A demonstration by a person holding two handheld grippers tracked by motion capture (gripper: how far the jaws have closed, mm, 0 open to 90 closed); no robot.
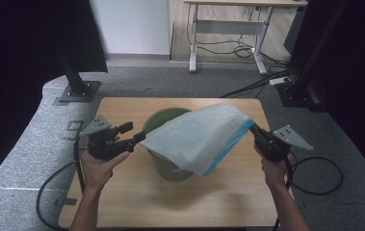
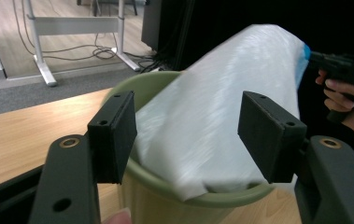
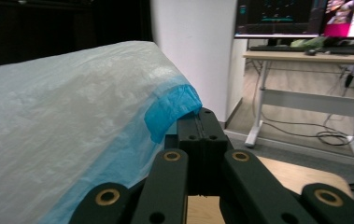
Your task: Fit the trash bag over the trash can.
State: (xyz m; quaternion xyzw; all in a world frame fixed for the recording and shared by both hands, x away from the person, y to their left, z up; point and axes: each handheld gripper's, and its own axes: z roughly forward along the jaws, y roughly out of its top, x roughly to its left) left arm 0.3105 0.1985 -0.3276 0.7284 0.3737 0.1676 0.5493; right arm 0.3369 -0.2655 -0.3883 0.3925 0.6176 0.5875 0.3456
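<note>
The left gripper (image 2: 186,140) has its jaws wide apart and holds nothing; the bag's loose end sits just ahead between them. The right gripper (image 3: 201,122) is pinched tight on the blue edge of the plastic bag (image 1: 197,137), which lies across the top of the green bin (image 1: 170,166). I think a hard pull could tear the thin bag or tip the bin. The table (image 1: 122,197) has bare room near the hands, with its far edge close behind the bin
</note>
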